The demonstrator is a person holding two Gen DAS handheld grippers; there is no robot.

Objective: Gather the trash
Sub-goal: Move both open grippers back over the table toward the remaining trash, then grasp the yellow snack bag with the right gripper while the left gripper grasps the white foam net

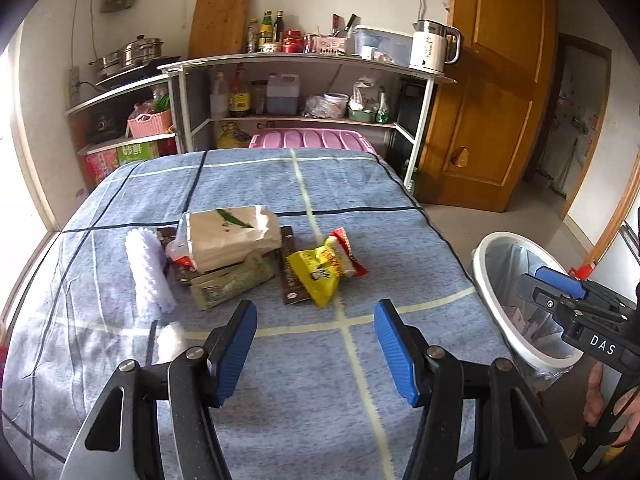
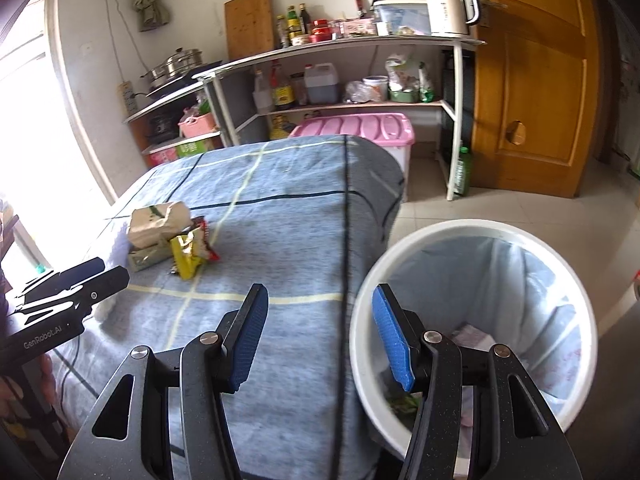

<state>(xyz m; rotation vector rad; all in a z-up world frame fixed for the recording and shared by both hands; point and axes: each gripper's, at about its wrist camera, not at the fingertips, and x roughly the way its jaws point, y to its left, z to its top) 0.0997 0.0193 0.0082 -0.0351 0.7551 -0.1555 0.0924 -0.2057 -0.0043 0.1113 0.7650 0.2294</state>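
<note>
My left gripper [image 1: 316,344] hangs over the blue cloth [image 1: 280,184], jaws apart and empty; the yellow snack wrapper [image 1: 320,272] lies just beyond its tips in the litter pile. My right gripper [image 2: 320,336], likewise parted and empty, hovers at the white bin [image 2: 472,232] rim, well away from that wrapper.

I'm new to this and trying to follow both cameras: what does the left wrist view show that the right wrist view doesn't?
Only the left view: a white ruffled cloth beside the wrappers, and brown packets under the pile.
Only the right view: deep inside the white bin, where some trash already lies.
Both: the yellow snack bag, the beige paper bag, the blue blanket, both grippers open and empty.
</note>
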